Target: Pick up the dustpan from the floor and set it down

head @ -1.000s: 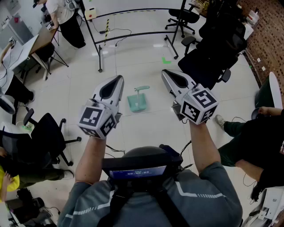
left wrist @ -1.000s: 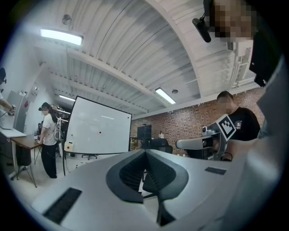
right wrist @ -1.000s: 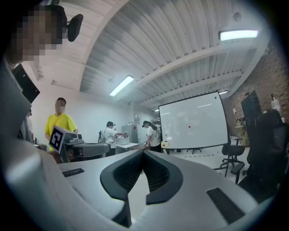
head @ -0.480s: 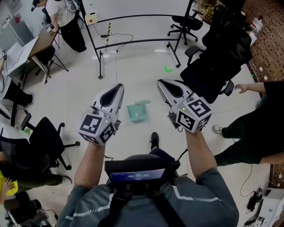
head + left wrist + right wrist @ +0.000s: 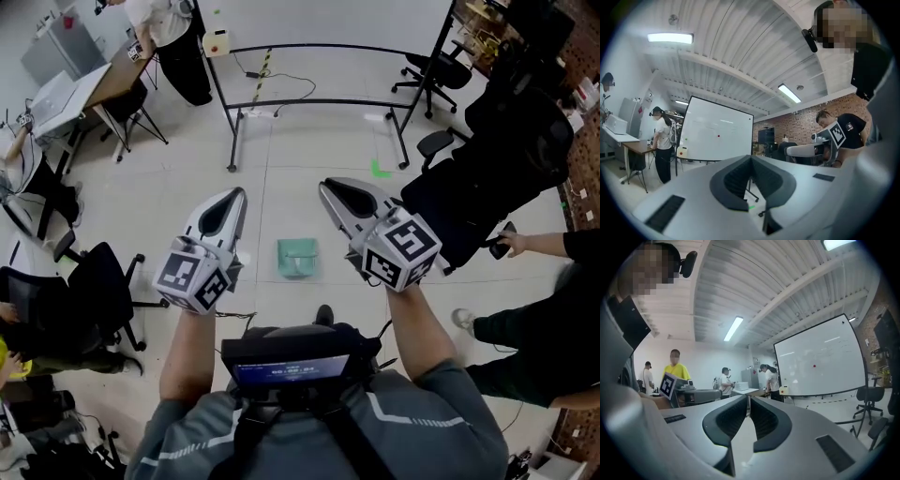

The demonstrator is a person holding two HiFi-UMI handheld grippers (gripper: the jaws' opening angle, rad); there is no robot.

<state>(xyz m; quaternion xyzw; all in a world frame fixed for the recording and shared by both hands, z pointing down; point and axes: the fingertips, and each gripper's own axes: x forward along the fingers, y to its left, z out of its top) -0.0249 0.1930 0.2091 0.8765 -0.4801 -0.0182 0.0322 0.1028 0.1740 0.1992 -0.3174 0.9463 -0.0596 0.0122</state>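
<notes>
Left gripper [image 5: 235, 194], smooth grey moulded shell with ribbed dark pads: jaws closed together, empty. Right gripper [image 5: 326, 186], same build: jaws parted by a narrow slit, having just been opening, nothing between them. The flat pale-green plastic dustpan [image 5: 297, 258] lies on the glossy pale tiled floor [image 5: 309, 150], between both grippers, touching neither.

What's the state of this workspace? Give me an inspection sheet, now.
Surface: pale tiled floor, green tape mark on it.
Job's things: green dustpan lies on the floor, untouched.
Clutter: nothing seen near the dustpan.
Tools: left tool shut, empty; right tool has just been opening its jaws to a narrow slit, nothing between them.
Cables: black cable by the whiteboard stand.
Surroundings: office chair, desk, people around.
</notes>
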